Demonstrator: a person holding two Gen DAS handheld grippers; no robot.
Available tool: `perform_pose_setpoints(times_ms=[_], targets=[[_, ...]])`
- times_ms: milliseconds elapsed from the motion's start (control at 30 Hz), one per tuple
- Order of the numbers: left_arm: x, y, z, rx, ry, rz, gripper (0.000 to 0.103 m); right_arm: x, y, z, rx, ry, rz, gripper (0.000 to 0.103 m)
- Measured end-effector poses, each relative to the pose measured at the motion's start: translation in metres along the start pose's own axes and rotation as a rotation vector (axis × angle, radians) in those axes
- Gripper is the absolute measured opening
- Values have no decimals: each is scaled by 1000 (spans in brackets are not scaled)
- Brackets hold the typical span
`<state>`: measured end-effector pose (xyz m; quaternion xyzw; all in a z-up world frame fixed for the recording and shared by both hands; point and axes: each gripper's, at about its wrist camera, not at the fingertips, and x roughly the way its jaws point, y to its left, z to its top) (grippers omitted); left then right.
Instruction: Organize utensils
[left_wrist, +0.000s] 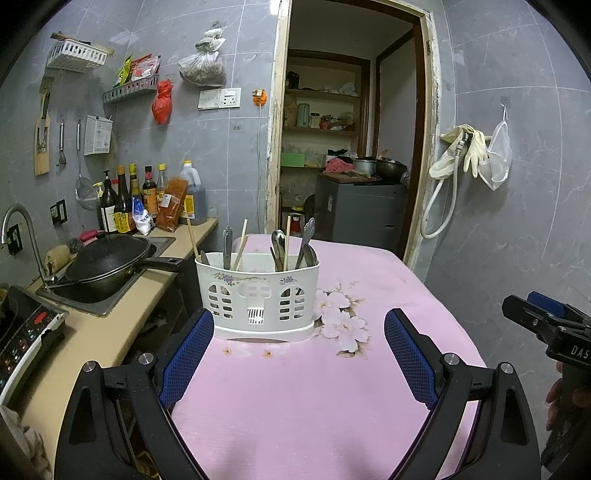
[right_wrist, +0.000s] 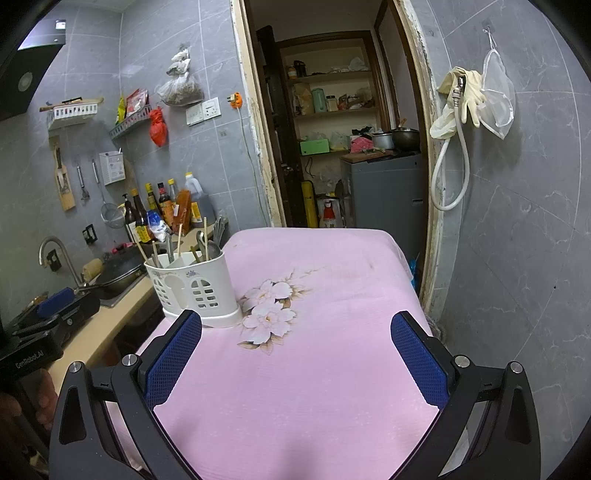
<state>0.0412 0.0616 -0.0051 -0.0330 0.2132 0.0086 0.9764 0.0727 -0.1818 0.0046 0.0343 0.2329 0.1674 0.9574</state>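
1. Left claw (left_wrist: 299, 354): pads spread wide, nothing between them, hovering low over the pink-clothed desk (left_wrist: 295, 398). Right claw (right_wrist: 295, 354): equally wide apart, empty, off to the right of the caddy.
2. Utensil caddy (left_wrist: 257, 295): white slotted plastic, floral decal, standing upright on a drip tray near the desk's left edge, just ahead of the left claw.
3. Contents: metal spoons (left_wrist: 279, 240) in the right compartment, wooden chopsticks (left_wrist: 241, 243) and a metal handle in the left; all lean loosely.
4. Handling judgement: spoons stiff, smooth, likely slippery; chopsticks light, thin, prone to rolling. Pinch each by its exposed upper shaft. Caddy probably light and may tip if tugged sideways.
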Motion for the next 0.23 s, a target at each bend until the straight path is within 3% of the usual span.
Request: perform_pose_setpoints(times_ms=[233], targets=[[2,-1,-1,1,7,2,90,-3,0,-4,0,3,-1,103]])
